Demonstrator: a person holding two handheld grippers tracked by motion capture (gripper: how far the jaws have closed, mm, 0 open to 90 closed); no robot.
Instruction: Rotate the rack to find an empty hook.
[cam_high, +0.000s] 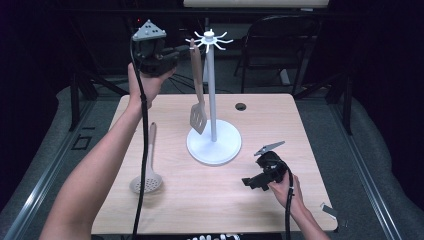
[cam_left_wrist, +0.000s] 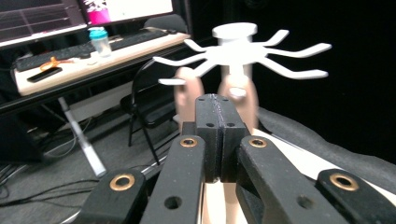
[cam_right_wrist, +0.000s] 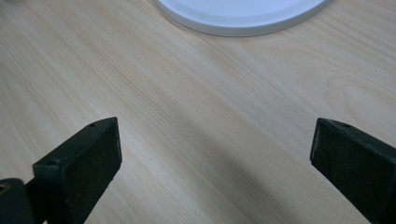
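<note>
A white utensil stand (cam_high: 212, 85) with a round base (cam_right_wrist: 243, 16) rises from the middle of the wooden table (cam_high: 270, 120). A beige slotted spatula (cam_high: 198, 95) hangs from one of the hooks (cam_left_wrist: 261, 51) at its top. My left gripper (cam_high: 184, 49) is held high beside those hooks. Its jaws are shut together, and I see nothing between them. In the left gripper view its tips (cam_left_wrist: 222, 100) sit just in front of the spatula's handle (cam_left_wrist: 246, 105). My right gripper (cam_high: 248, 182) rests low at the table's front right, open (cam_right_wrist: 215, 135) over bare wood.
A beige skimmer spoon (cam_high: 146, 181) lies flat on the table's front left. A cable hole (cam_high: 241, 106) is near the back edge. A dark chair (cam_high: 280, 35) stands behind the table. A desk with a keyboard (cam_left_wrist: 70, 51) and a small bottle (cam_left_wrist: 99, 41) lies beyond.
</note>
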